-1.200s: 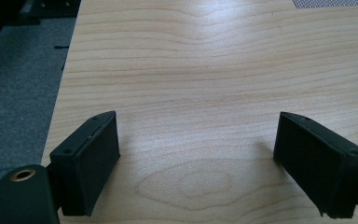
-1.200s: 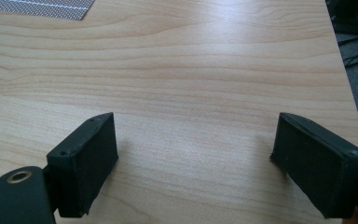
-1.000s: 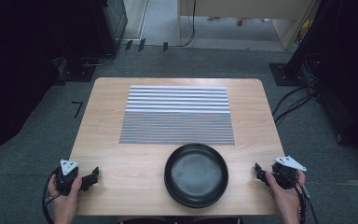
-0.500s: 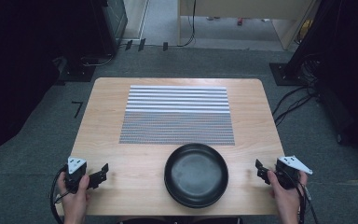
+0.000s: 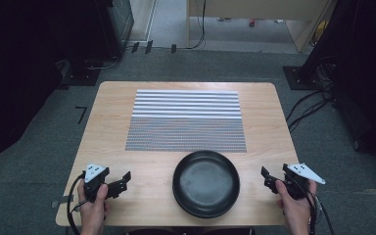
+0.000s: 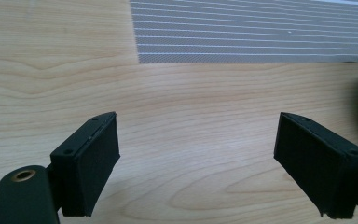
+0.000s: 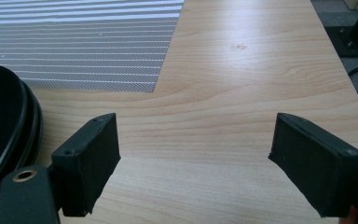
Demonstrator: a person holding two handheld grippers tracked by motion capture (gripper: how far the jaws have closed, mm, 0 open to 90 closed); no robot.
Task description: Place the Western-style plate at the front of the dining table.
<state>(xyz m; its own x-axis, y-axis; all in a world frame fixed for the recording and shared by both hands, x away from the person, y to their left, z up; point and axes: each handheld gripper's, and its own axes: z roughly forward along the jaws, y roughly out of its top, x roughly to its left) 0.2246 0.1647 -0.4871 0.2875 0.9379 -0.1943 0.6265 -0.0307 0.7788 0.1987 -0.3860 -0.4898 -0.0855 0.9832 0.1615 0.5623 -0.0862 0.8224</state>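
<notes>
A round black pan (image 5: 206, 182) sits on the light wooden table (image 5: 107, 127), close to the near edge and a little right of its middle; everything else is placed from that pan. Just beyond the pan lies a striped grey-and-white mat (image 5: 186, 120), its near edge almost meeting the pan's far rim; in the right gripper view the pan's rim (image 7: 9, 121) curves in at the left with the mat (image 7: 84, 42) behind it. To the pan's left, well apart from it, the left gripper (image 5: 121, 181) hovers over bare wood near the table's near-left corner, held in the person's left hand (image 5: 94, 208); its jaws stand wide apart with nothing between them, as the left gripper view shows (image 6: 205, 163). To the pan's right, near the table's right edge, the right gripper (image 5: 268, 178) is held in the right hand (image 5: 296, 213); its jaws are likewise spread wide and empty (image 7: 200, 163).
</notes>
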